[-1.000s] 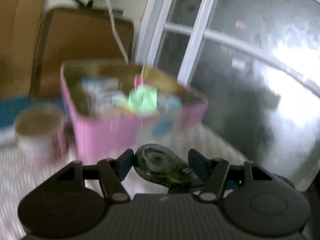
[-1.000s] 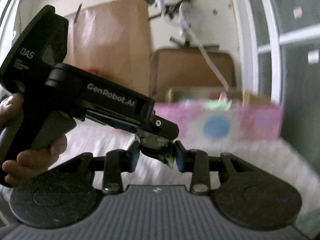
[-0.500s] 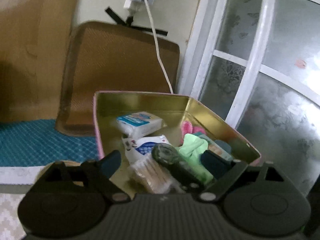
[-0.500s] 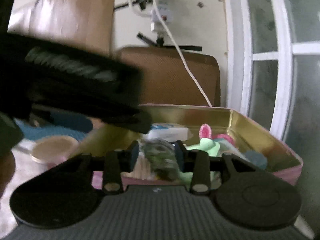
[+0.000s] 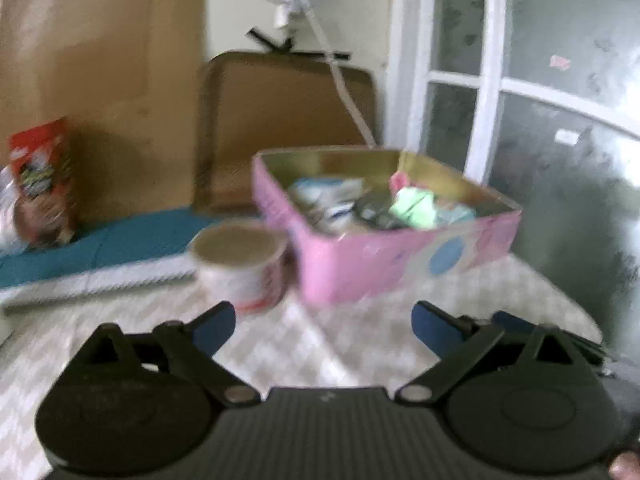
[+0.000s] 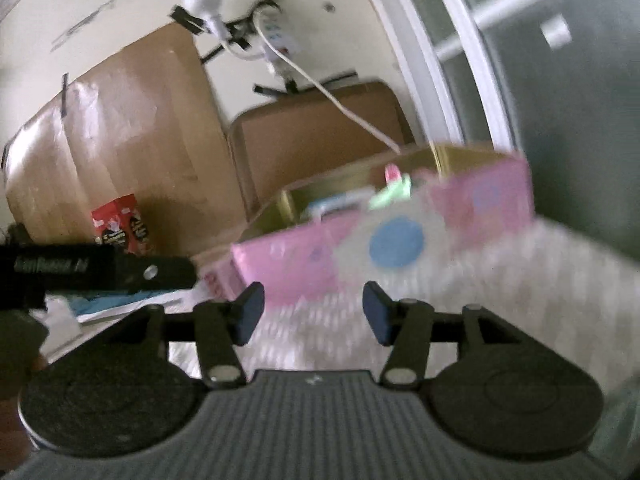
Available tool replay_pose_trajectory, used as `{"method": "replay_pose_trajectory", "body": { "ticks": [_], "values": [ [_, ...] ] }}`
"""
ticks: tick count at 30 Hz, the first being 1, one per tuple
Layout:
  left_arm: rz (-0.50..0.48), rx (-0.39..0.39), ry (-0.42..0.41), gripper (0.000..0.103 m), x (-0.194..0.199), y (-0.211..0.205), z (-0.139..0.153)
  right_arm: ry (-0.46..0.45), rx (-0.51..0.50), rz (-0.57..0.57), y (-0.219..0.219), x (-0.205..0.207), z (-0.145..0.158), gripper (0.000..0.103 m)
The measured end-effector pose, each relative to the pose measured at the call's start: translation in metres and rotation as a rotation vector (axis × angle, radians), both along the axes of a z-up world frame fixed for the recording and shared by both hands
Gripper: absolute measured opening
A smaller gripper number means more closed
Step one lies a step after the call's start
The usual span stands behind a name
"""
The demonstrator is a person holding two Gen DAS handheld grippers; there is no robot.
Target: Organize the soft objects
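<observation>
Two views reach us, one from each wrist, and both are blurred. Our left hand-held gripper (image 5: 322, 326) stands released, its blue pads spread wide after just opening, with nothing between them but the pale checked cloth of the desk (image 5: 352, 344). Our right hand-held gripper (image 6: 312, 312) is also released, its jaws about half apart after just opening, and they too hold nothing.

Beyond the left gripper's left finger sits a small round tub (image 5: 240, 270) with a brown top and a white and red side. Just beside it, to the right, stands the pink tin box (image 5: 384, 264), open at the top, gold inside, with a blue circle on its front wall. Within the box lie the soft things: a light green item (image 5: 414, 206), a pink item (image 5: 400, 180) behind it, white and blue packets (image 5: 328, 192), and a dark object (image 5: 374, 212) between the packets and the green item. We cannot tell more about them through the blur.

Farther left, a red snack bag (image 5: 42, 180) stands on a teal mat (image 5: 120, 240). Behind rise a large cardboard sheet (image 5: 100, 60), a brown panel (image 5: 288, 120) and a white cable (image 5: 344, 92) along the wall, with a frosted glass door (image 5: 540, 100) to the right.

In the right wrist view the scene is tilted, and the black body of the left gripper enters from the left edge.
</observation>
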State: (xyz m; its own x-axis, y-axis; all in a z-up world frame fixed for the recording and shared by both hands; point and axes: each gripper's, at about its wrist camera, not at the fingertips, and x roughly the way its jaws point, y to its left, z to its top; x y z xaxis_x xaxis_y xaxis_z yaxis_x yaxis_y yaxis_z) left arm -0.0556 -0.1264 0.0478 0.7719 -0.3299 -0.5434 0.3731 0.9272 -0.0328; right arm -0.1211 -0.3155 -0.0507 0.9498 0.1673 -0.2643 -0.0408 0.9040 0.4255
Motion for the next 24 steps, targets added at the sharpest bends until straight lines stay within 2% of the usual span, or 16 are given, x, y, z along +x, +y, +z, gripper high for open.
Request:
{"method": "replay_pose_trajectory", "body": {
  "ticks": [3, 6, 9, 12, 15, 19, 24],
  "values": [
    [0.039, -0.008, 0.043, 0.101, -0.010, 0.018, -0.006, 0.064, 0.082, 0.019, 0.002, -0.007, -0.004, 0.061],
    [0.069, 0.012, 0.043, 0.103, -0.022, 0.032, -0.009, 0.083, 0.128, 0.029, 0.007, -0.018, -0.001, 0.062],
    [0.087, 0.031, 0.034, 0.103, -0.030, 0.041, -0.007, 0.073, 0.172, 0.029, 0.012, -0.029, 0.010, 0.075],
    [0.100, 0.033, 0.034, 0.103, -0.039, 0.050, -0.003, 0.040, 0.206, 0.019, 0.020, -0.041, 0.024, 0.082],
    [0.111, 0.041, 0.045, 0.103, -0.044, 0.056, 0.000, 0.013, 0.228, -0.003, 0.028, -0.051, 0.037, 0.096],
    [0.118, 0.046, 0.039, 0.103, -0.054, 0.062, 0.004, -0.025, 0.216, -0.059, 0.038, -0.066, 0.052, 0.103],
    [0.118, 0.055, -0.028, 0.103, -0.073, 0.066, 0.011, -0.044, 0.141, -0.102, 0.057, -0.077, 0.063, 0.103]
  ]
}}
